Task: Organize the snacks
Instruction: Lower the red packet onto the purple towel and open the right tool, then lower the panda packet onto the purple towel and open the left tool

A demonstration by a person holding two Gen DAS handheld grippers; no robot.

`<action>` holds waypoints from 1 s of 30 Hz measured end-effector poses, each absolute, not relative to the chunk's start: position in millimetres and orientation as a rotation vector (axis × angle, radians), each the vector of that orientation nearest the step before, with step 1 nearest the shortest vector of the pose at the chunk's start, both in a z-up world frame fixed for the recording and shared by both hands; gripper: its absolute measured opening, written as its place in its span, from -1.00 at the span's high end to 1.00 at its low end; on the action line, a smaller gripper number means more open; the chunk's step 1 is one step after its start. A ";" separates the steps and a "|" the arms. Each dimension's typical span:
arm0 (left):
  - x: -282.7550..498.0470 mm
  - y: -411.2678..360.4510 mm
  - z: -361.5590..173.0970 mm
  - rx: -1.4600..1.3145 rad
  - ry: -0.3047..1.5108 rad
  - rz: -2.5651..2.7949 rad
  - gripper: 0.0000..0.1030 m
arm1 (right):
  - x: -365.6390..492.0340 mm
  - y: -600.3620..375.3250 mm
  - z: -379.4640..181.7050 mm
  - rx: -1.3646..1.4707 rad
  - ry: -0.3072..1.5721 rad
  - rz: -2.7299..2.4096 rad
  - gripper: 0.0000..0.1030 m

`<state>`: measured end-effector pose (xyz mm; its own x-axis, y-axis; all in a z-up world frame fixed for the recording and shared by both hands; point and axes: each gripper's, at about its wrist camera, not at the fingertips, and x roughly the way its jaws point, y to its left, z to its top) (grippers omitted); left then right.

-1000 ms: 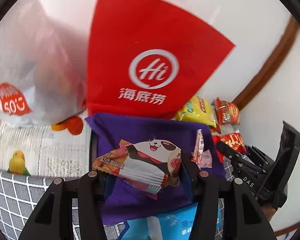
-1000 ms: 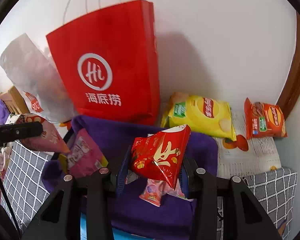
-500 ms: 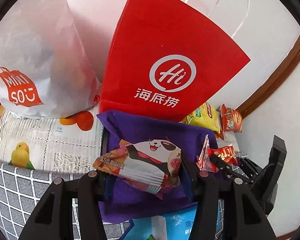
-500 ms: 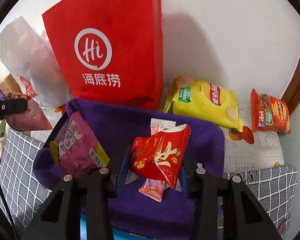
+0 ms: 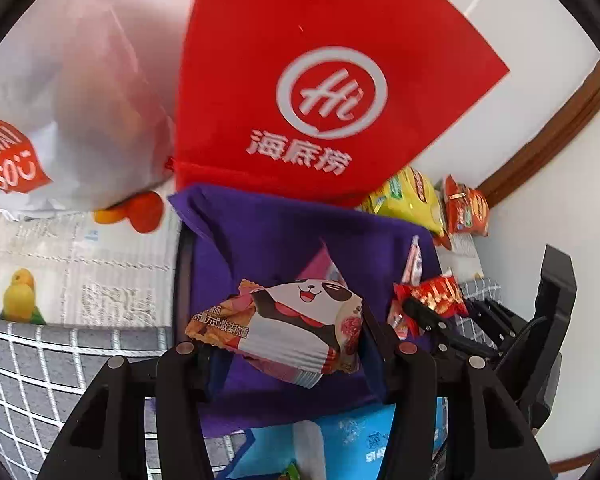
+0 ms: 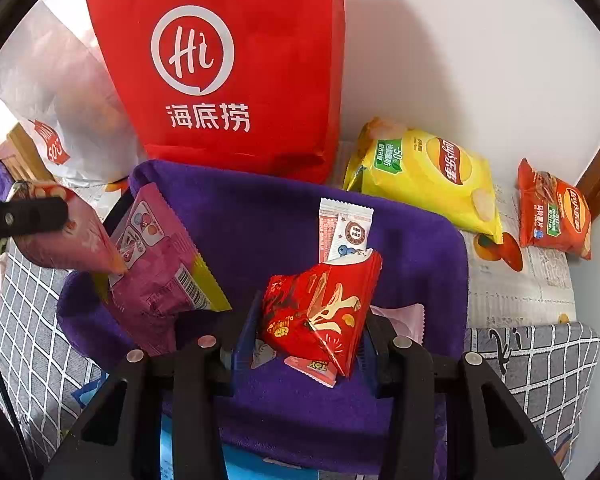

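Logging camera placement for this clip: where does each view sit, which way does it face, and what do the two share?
Left wrist: on the left gripper, angled down at the purple basket; its fingers clamp a panda snack; the right gripper shows at right.
Right wrist: on the right gripper, facing down at the basket; its fingers clamp a red snack; a left finger shows at left.
Shared: basket, red bag, yellow chips.

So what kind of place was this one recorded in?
Probably a home, not a shop or lab: a grid-patterned grey cloth and fruit-print sheet cover the surface, store carrier bags lean on a plain white wall, and wood trim frames the corner.
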<state>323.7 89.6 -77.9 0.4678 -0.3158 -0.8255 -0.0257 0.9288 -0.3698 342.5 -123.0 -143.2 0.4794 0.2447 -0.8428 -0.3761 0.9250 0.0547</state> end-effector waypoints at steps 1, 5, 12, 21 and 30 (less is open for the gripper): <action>324.8 86.6 -80.8 -0.355 1.087 -0.197 0.00 | 341.6 -122.5 -142.8 -0.148 1.000 0.381 0.15; 326.3 79.0 -86.8 -0.354 1.106 -0.214 0.00 | 339.9 -120.3 -140.6 -0.161 0.992 0.383 0.15; 328.0 68.8 -89.9 -0.356 1.122 -0.251 0.00 | 338.8 -121.2 -131.3 -0.166 0.974 0.375 0.14; 335.0 65.8 -101.2 -0.424 1.147 -0.289 0.00 | 334.6 -130.0 -113.6 -0.167 0.918 0.339 0.10; 333.3 68.4 -94.7 -0.453 1.123 -0.302 -0.37 | 331.3 -133.3 -104.9 -0.162 0.893 0.331 0.10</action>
